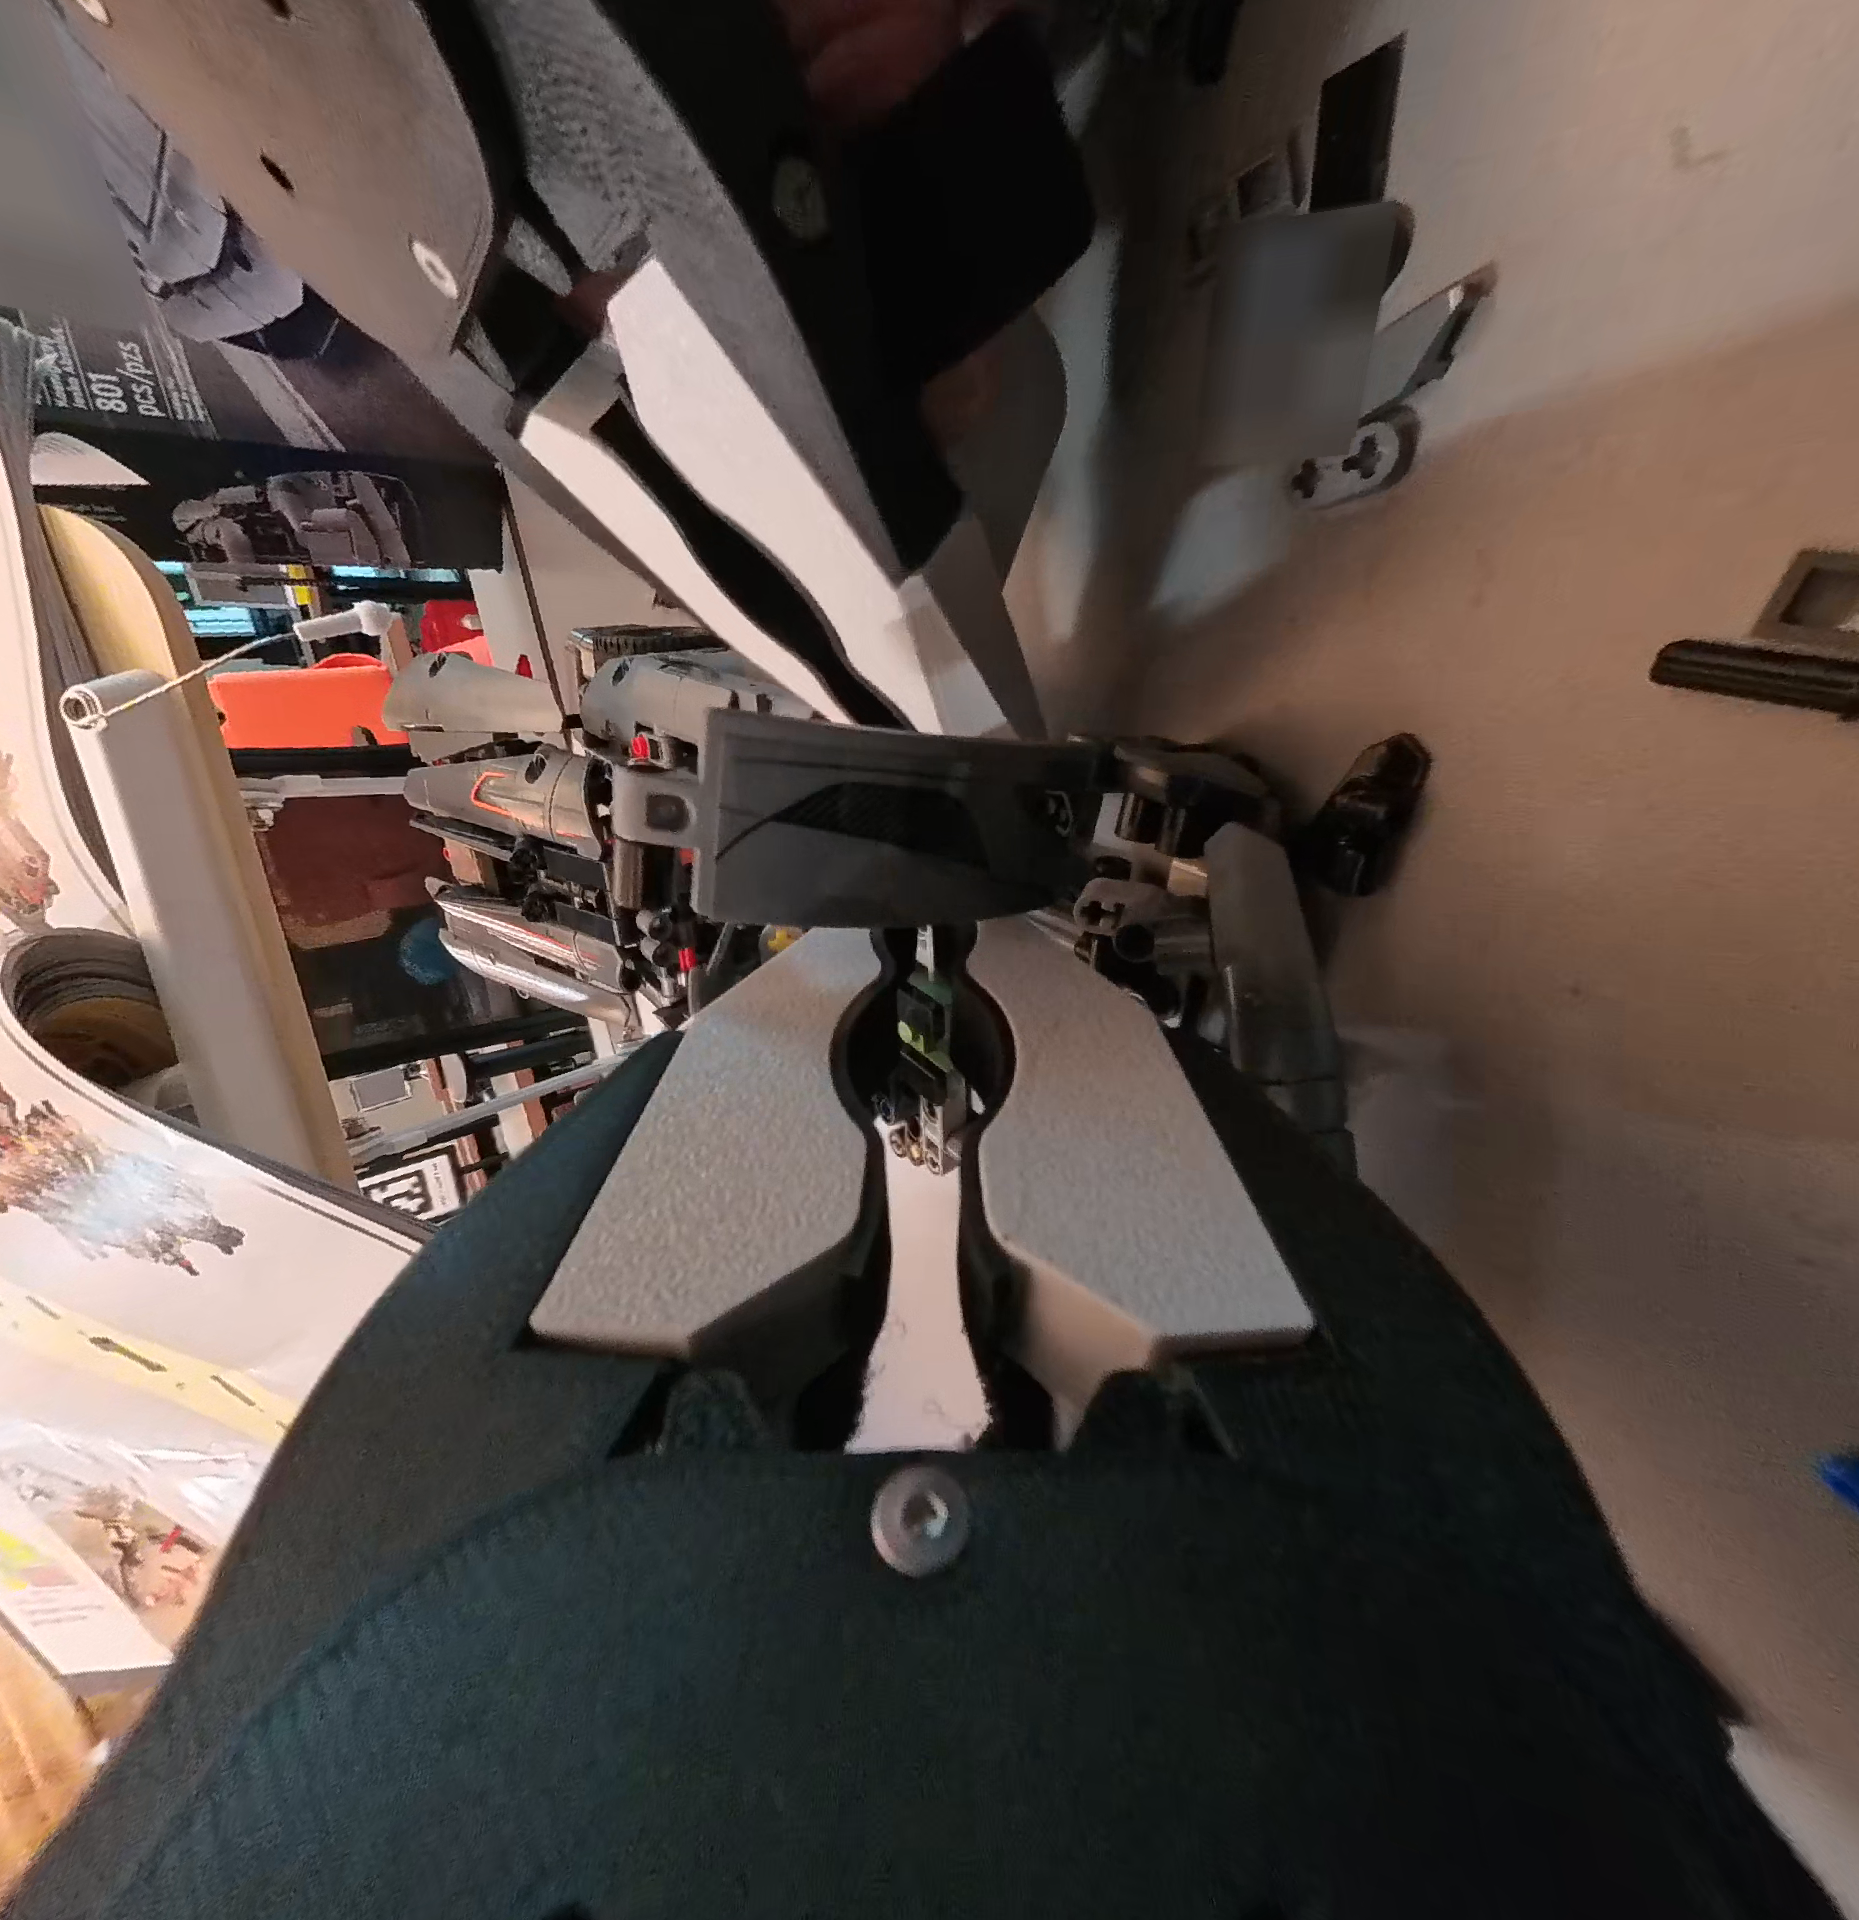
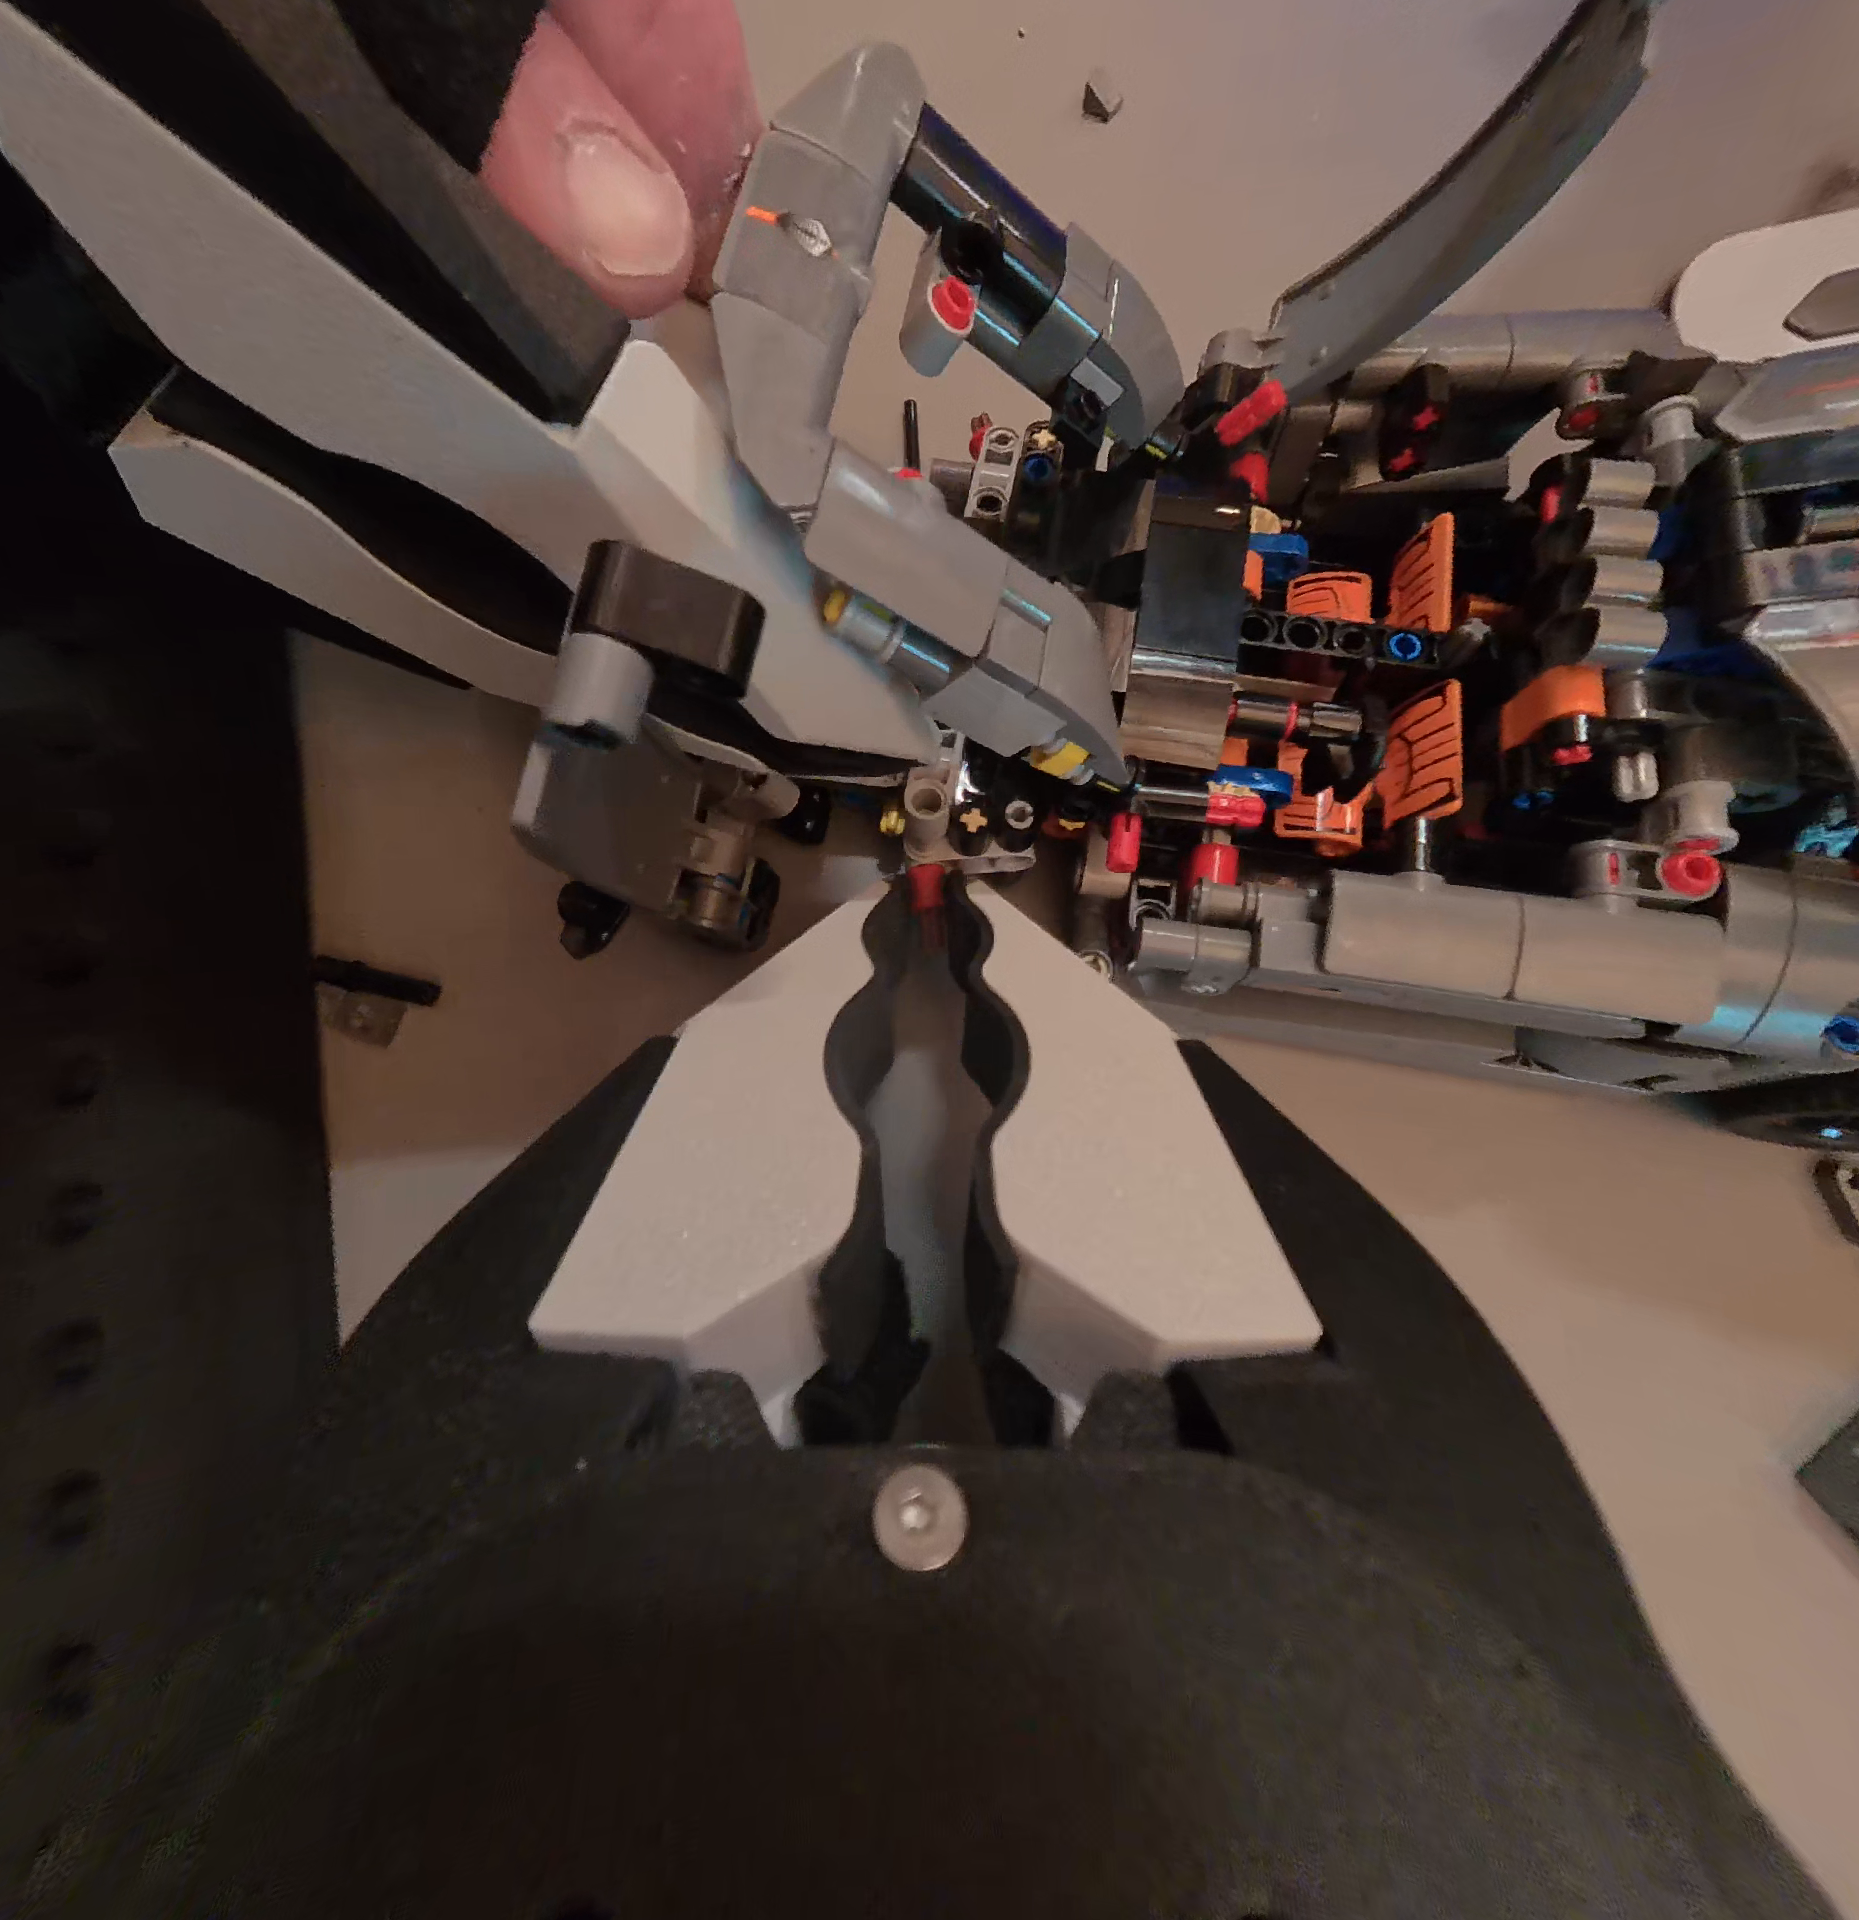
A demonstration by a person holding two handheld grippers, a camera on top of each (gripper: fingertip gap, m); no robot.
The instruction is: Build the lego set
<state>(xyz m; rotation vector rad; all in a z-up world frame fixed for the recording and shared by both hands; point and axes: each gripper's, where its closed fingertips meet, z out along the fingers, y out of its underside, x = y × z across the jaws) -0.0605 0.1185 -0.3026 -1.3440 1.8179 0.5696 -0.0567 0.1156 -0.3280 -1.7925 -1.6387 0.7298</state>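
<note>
A grey and black lego car point(image 2: 1424, 935) with orange seats point(image 2: 1424, 582) lies on the beige table point(image 2: 1320, 1299). My right gripper point(image 2: 930, 899) is shut on a small red pin point(image 2: 927, 902), which it holds against the car's front frame by a tan connector point(image 2: 923, 821). My left gripper point(image 1: 925, 930) is shut on the car's front section under a dark grey panel point(image 1: 883, 821). It reaches in from the upper left in the right wrist view point(image 2: 904, 727), with a thumb point(image 2: 613, 187) behind it. The right gripper point(image 1: 1018, 717) comes down from above in the left wrist view.
An instruction booklet point(image 1: 125, 1299) and the dark set box point(image 1: 260, 416) lie at the left. Loose parts lie on the table: a black piece point(image 1: 1777, 675), a blue piece point(image 1: 1850, 1486), a black axle point(image 2: 374, 987), a long curved grey panel point(image 2: 1476, 177). Both grippers' tips are close together, under 4 cm apart. The black piece point(image 1: 1777, 675) sits 10 cm or so from the ends of my right fingers. It is also in sight in the right wrist view point(image 2: 378, 979).
</note>
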